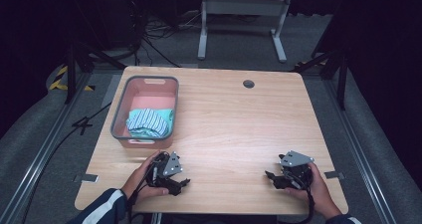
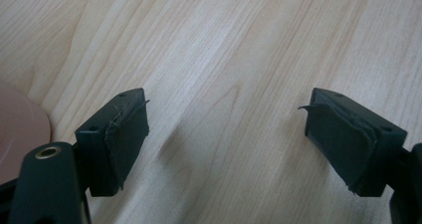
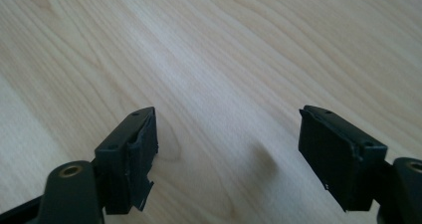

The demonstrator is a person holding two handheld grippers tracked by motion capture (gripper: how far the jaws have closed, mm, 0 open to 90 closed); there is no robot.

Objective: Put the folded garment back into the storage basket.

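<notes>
While both black hand-held grippers are held low over the pale wooden table point(image 1: 234, 114), the high view places the left gripper point(image 1: 185, 182) just beside the pink plastic bin with a grey rim point(image 1: 118, 115), where a folded blue-striped cloth point(image 1: 148, 122) is kept. Jaws spread wide and empty over bare wood are seen in the gripper views, as on the right gripper point(image 1: 269, 176).

Bright, even light falls from above on the wooden table point(image 1: 234, 119), while the surroundings sink into darkness. Both gripper views look soft, pale sheen washing the grain, faint blurred shadows beneath the jaws.
</notes>
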